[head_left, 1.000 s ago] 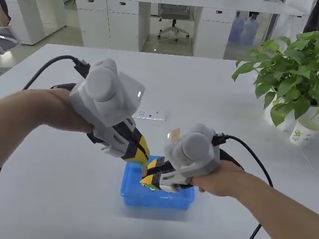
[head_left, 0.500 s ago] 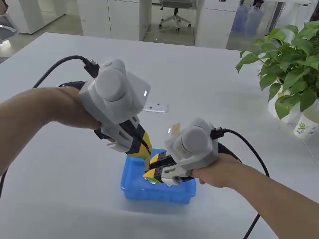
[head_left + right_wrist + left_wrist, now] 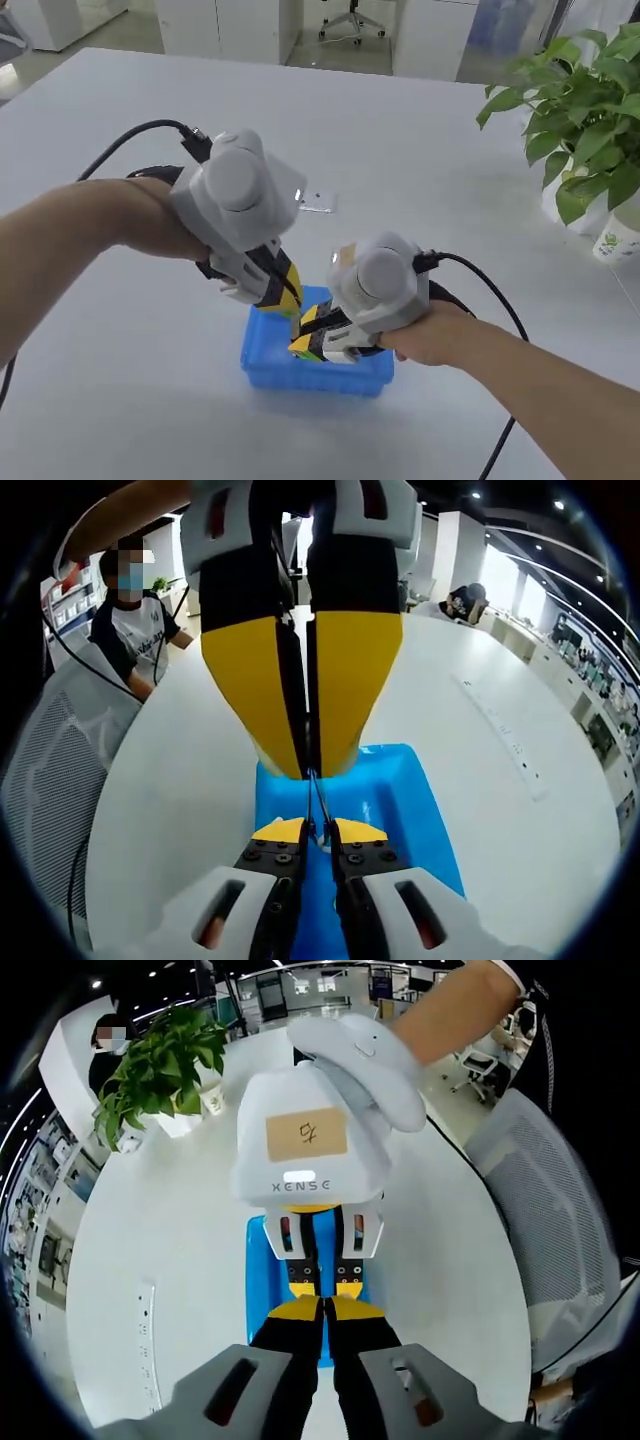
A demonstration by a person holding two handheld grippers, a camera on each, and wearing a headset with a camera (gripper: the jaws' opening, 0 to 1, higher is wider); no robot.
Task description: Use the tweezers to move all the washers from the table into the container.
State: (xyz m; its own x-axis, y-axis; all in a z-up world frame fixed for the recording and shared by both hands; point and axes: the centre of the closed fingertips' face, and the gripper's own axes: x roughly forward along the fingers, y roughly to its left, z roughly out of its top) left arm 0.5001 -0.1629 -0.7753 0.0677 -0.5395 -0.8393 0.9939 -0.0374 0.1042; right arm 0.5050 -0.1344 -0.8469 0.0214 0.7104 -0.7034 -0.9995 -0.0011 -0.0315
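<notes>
Over a white table (image 3: pixel 150 420), blue container (image 3: pixel 262 366) at 6 o'clock, I am clamping left gripper (image 3: pixel 294 312) and right gripper (image 3: pixel 301 346) tip to tip, seemingly both on the tweezers (image 3: pixel 316 802).

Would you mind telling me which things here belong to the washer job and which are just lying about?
Job: blue container, tweezers, left tongs, right tongs.
Lying about: potted plant, power strip, office chair.

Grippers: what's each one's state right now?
Left gripper: jaws shut on the tweezers.
Right gripper: jaws shut, apparently on the tips of the same tweezers.
</notes>
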